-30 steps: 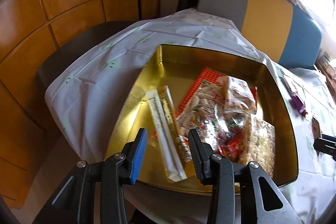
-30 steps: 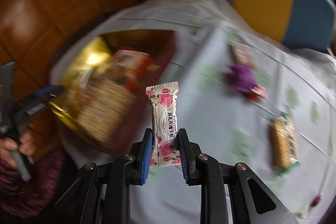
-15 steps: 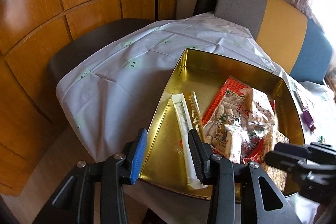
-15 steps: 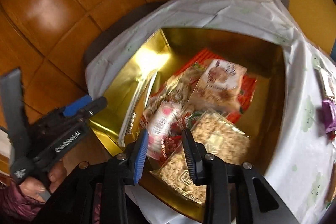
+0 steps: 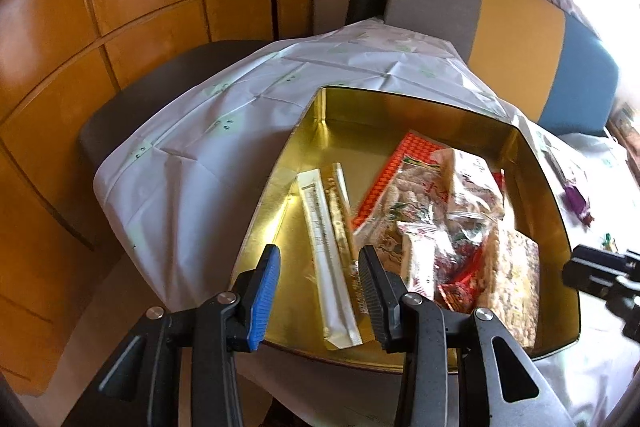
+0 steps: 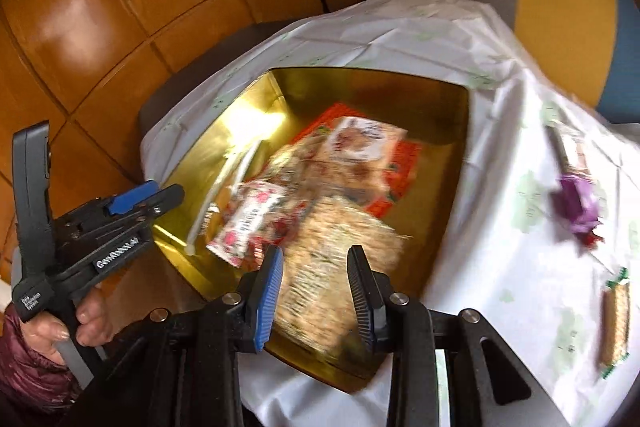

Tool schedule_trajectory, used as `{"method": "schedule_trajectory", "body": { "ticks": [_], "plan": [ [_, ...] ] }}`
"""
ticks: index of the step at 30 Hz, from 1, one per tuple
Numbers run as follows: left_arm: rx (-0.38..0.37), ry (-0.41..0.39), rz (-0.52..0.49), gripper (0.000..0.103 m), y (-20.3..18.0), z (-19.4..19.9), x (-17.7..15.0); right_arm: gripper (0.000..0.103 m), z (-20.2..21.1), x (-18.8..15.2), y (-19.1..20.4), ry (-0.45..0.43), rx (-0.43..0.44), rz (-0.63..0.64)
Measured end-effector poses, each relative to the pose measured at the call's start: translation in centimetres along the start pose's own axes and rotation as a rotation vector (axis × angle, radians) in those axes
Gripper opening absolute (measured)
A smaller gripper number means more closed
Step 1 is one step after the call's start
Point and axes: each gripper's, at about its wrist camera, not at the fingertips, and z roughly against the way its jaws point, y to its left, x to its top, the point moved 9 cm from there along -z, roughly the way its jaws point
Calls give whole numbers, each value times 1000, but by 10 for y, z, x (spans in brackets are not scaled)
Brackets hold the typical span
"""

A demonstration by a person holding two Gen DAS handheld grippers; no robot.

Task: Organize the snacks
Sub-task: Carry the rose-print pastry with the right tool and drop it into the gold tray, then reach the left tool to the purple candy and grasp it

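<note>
One rose-print snack (image 6: pixel 256 223) now in tin (image 6: pixel 448 155), right hand-held gripper (image 6: pixel 314 285) emptied

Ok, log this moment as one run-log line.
right gripper: open, empty, jaws just opened | rose-print snack: in gold tin | left gripper: open, empty | purple candy: on tablecloth

The left gripper (image 6: pixel 132 205) carried white letters on its black body, probably "GenRobot.AI". The print on the snack packets was too blurred to read.
</note>
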Motion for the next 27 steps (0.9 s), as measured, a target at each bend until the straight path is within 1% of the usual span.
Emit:
{"method": "schedule_trajectory", "body": {
  "ticks": [6,14,21,27],
  "plan": [
    [-16,-8,-50,41,-17,5,-4,34,23,-11,-35,-27,-68,-36],
    [-35,-10,-95,41,-34,10,-6,34,48,-29,-91,-34,-182,-81],
    [-48,-6,-125,41,-49,12,-9,34,73,-45,-154,-33,-318,-130],
    [-70,-1,-159,41,-65,16,-12,34,90,-62,-206,-11,-447,-154]
  ]
}}
